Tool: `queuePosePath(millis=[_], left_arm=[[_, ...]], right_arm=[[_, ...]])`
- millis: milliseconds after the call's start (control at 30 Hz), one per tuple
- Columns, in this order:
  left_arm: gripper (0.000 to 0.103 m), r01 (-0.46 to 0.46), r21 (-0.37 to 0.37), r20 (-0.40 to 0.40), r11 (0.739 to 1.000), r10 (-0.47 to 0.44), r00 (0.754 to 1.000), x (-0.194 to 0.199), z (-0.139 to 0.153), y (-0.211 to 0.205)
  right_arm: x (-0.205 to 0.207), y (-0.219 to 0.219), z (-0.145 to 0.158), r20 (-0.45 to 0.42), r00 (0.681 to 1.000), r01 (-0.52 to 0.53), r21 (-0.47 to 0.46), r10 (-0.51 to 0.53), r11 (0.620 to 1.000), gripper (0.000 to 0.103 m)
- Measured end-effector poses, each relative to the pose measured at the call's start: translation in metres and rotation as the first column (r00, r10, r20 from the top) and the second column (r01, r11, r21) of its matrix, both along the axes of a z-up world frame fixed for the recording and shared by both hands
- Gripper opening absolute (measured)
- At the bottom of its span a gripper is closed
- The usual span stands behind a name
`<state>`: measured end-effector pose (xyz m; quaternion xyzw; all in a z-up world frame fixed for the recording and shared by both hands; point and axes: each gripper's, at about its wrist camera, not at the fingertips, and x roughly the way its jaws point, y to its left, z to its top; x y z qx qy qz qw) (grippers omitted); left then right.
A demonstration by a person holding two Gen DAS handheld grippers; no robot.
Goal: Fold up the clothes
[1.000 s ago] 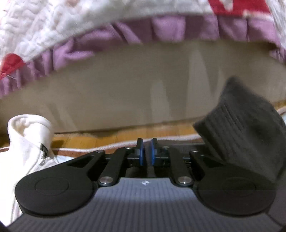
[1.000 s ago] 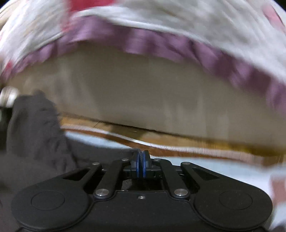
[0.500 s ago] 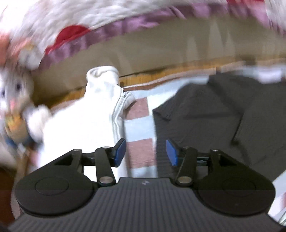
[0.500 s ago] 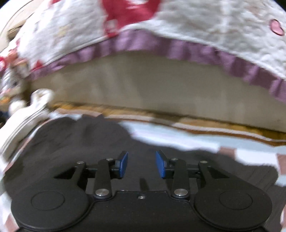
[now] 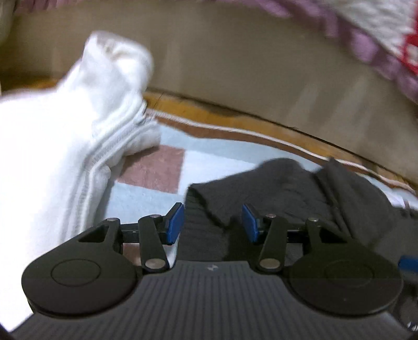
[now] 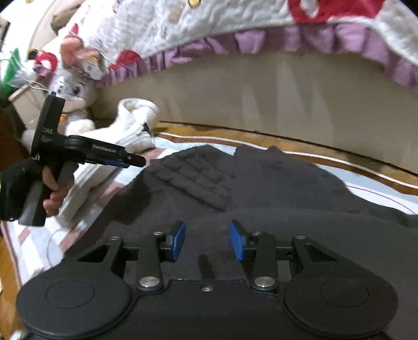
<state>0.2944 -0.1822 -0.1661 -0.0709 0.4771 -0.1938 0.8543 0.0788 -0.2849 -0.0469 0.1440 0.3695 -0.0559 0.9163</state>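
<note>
Right wrist view gives us the broadest look: a bed [image 6: 261, 104] with a beige side panel and a quilt [image 6: 209, 23] trimmed in a purple frill fills the background; below it a checked blanket [image 5: 154, 170] in pale blue and dusty pink lies on the wooden floor [image 6: 198, 129]; on that blanket we see the dark grey sweater [image 6: 261, 188] spread out, one ribbed sleeve folded across its body; just beside it, to the left, a white zip-up garment [image 5: 52, 146] lies bunched, its collar standing up; a plush toy [image 6: 70, 91] sits behind that. Our left gripper [image 5: 212, 222] hangs over the sweater's ribbed edge with its blue pads [image 5: 174, 222] wide apart and nothing between them; our right gripper [image 6: 207, 242] hovers over the sweater's body, its jaws likewise parted and empty; the left hand [image 6: 53, 191] wraps its handle.
</note>
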Motion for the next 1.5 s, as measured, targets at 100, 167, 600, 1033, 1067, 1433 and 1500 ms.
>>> queuePosePath(millis=[100,167,600,1033,1067,1433,1500], left_arm=[[0.047,-0.015,-0.111,-0.071,0.994,0.007,0.997,0.017,-0.018,0.007],[0.025,0.041,-0.087,-0.051,0.995,-0.046,0.998,0.018,-0.015,0.002],[0.000,-0.122,0.136,0.355,0.983,0.067,0.932,0.038,0.057,0.021],[0.042,0.334,0.151,0.298,0.930,-0.365,0.882,-0.126,0.029,-0.043],[0.044,0.371,0.142,0.303,0.918,-0.397,0.866,-0.142,0.027,-0.053],[0.050,0.777,0.130,0.300,0.616,-0.771,0.562,-0.260,0.004,-0.176],[0.053,0.813,0.065,0.291,0.578,-0.791,0.539,-0.268,0.004,-0.195]], right_arm=[[0.011,0.000,-0.014,-0.033,0.999,0.009,0.011,-0.008,1.000,0.043],[0.010,0.001,-0.027,-0.052,0.999,0.003,0.030,-0.002,1.000,0.043],[-0.056,0.033,-0.052,0.021,0.997,-0.077,0.153,0.074,0.985,0.050],[-0.116,0.055,-0.042,-0.069,0.998,0.013,0.175,-0.001,0.985,0.057],[-0.131,0.043,-0.034,-0.070,0.996,0.070,0.167,-0.059,0.984,0.057],[-0.306,-0.148,0.010,-0.109,0.822,0.568,0.085,-0.559,0.818,0.059],[-0.324,-0.184,-0.003,-0.135,0.791,0.611,0.212,-0.596,0.763,0.059]])
